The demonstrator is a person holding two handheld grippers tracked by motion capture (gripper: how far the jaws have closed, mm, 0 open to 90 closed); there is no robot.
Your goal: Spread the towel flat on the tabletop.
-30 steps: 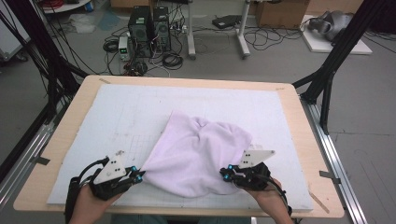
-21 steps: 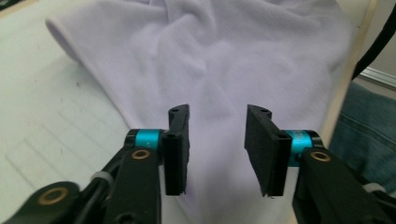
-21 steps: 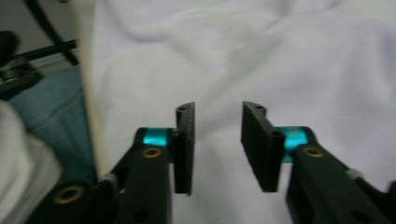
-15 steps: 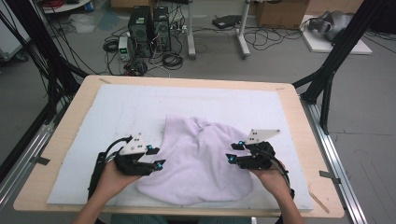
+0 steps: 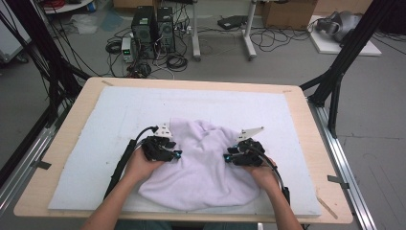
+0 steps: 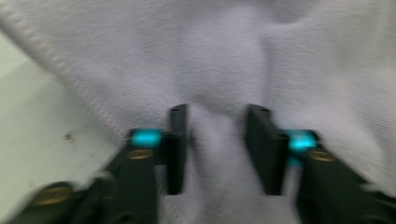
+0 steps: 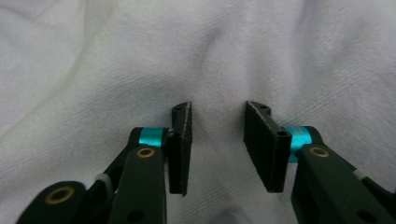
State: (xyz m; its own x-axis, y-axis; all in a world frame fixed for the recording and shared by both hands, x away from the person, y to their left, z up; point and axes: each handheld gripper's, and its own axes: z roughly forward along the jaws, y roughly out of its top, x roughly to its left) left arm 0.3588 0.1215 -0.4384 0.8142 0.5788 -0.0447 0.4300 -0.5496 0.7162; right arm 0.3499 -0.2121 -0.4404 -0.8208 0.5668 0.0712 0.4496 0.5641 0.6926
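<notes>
A pale lilac towel (image 5: 201, 163) lies bunched on the near half of the counter (image 5: 297, 103). It looks soft, light and limp, so the hemmed edge is best to hold. The left gripper (image 6: 217, 140) stands with jaws apart just inside the towel's left hem; the blur hides contact. The right gripper (image 7: 217, 140), jaws apart, sits over the towel's right side.

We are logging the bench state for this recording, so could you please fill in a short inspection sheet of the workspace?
Surface: wooden table under a white mat.
Job's things: pale lilac cloth, crumpled on the mat's near half.
Clutter: nothing seen on the mat.
Grippers: left gripper and right gripper both open over the cloth.
Cables: black cable trails from the left gripper.
Surroundings: computer towers, floor cables, black frame legs.
</notes>
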